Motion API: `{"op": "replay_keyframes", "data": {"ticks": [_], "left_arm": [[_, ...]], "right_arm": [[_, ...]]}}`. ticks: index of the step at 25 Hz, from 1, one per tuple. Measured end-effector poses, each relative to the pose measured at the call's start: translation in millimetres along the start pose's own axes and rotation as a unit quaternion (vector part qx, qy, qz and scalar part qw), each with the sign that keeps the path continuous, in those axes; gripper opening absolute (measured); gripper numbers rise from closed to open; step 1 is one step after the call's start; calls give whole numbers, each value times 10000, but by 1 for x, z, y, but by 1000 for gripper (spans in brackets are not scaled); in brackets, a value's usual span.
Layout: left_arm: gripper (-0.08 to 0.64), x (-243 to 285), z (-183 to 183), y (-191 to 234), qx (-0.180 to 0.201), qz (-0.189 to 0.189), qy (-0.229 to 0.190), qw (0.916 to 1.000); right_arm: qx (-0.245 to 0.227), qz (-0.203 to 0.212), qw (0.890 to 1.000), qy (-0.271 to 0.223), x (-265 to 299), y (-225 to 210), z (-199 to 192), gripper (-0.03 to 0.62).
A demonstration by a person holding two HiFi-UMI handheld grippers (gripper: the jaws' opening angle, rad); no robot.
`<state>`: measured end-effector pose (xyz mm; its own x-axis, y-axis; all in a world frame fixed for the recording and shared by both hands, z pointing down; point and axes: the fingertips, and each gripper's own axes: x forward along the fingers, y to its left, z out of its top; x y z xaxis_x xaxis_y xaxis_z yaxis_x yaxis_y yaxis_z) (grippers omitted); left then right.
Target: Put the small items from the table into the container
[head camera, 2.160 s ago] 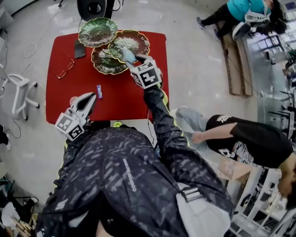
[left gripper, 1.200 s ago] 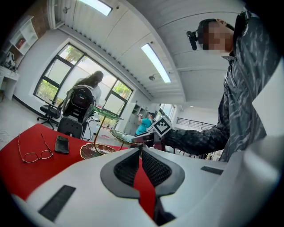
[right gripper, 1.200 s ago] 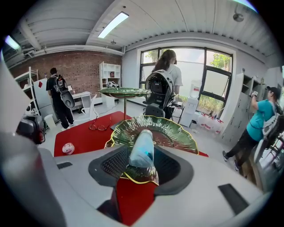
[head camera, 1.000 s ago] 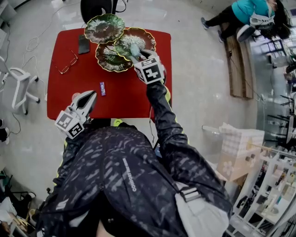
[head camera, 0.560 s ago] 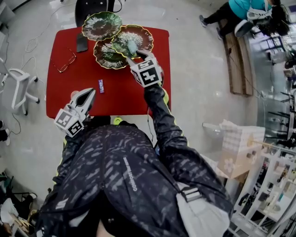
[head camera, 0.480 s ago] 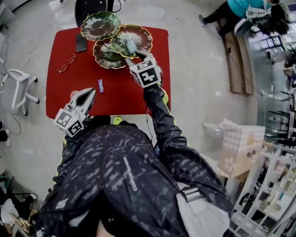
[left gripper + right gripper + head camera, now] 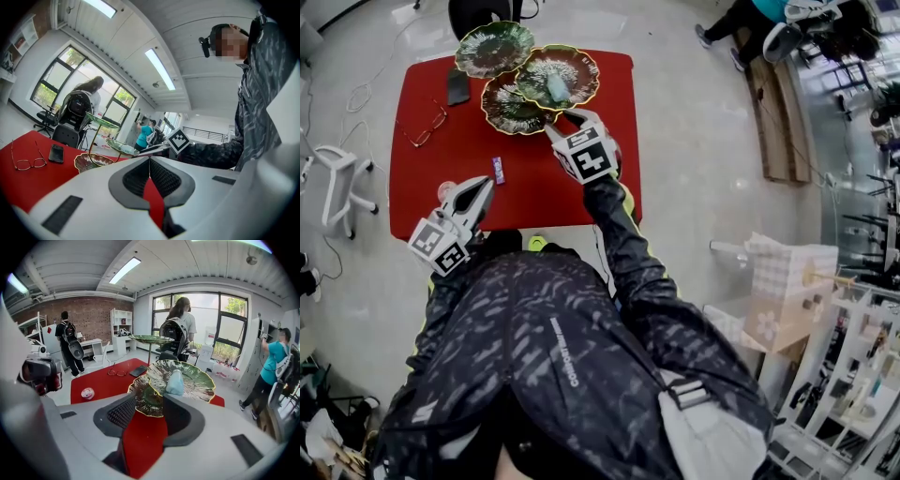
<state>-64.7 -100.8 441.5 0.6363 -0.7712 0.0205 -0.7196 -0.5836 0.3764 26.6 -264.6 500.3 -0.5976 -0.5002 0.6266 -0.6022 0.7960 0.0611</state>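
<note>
Pouch (image 7: 556,86): resting in dish (image 7: 584,67) at bench (image 7: 581,187) far edge. Right fingers (image 7: 118,414) released, empty; left fingers (image 7: 136,179) clenched, empty. Back off clear of rims, then take mid-bench wrapper (image 7: 498,170).

The person wears a dark jacket (image 7: 544,337) with short grey streaks and one line of white letters down the middle. Its sleeves (image 7: 614,234) have yellow-green edges. At five o'clock lies a grey strap (image 7: 698,422). The left gripper (image 7: 478,187) and the right gripper (image 7: 561,122) are white, each with a cube of black square markers.
</note>
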Motion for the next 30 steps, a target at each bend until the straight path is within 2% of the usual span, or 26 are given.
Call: {"op": "replay_keyframes", "data": {"ticks": [10,30], "left_arm": [[12,-6,-4,-8,-63,47,-100,9999],[12,-37,-15,5,-166,381,-115,9991]], "right_arm": [[58,337,9993,169,-5,34,-19,186],[-84,1090,9929,458,25,111,-40,186]]}}
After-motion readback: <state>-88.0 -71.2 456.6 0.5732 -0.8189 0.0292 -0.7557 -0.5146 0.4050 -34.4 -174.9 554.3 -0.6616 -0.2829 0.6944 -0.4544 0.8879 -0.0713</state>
